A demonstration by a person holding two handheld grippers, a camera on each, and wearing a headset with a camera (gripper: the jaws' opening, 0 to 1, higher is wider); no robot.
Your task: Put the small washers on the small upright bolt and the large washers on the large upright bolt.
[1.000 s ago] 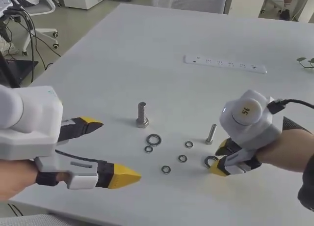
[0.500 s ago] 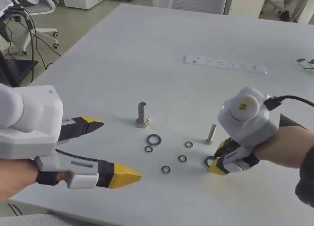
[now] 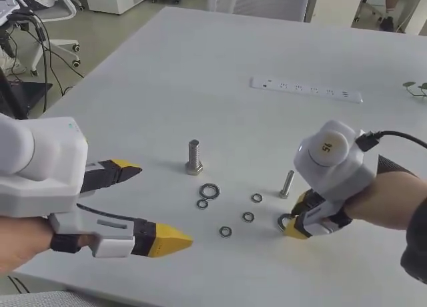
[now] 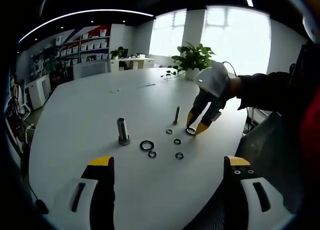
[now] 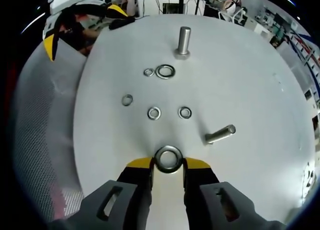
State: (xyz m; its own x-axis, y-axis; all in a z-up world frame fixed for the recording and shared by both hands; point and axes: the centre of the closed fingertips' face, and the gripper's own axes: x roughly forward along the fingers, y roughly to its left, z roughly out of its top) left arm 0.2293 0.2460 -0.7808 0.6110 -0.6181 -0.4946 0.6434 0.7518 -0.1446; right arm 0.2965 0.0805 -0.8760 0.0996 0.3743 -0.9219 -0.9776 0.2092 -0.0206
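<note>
The large upright bolt (image 3: 193,155) stands mid-table and the small upright bolt (image 3: 287,183) to its right. My right gripper (image 3: 295,217) is down at the table just in front of the small bolt, shut on a large washer (image 5: 168,158) that lies flat between its yellow fingertips (image 5: 140,164). A second large washer (image 3: 209,190) lies in front of the large bolt, and several small washers (image 3: 248,216) lie scattered between the bolts. My left gripper (image 3: 150,203) hovers open at the near left, with nothing between its jaws.
A white power strip (image 3: 306,88) lies at the far right of the white table (image 3: 167,73). A plant (image 3: 417,85) sits at the right edge. Office chairs and cables stand on the floor to the far left.
The right gripper has shifted slightly left and tilted over the large washer. The left gripper and the loose washers have not moved.
</note>
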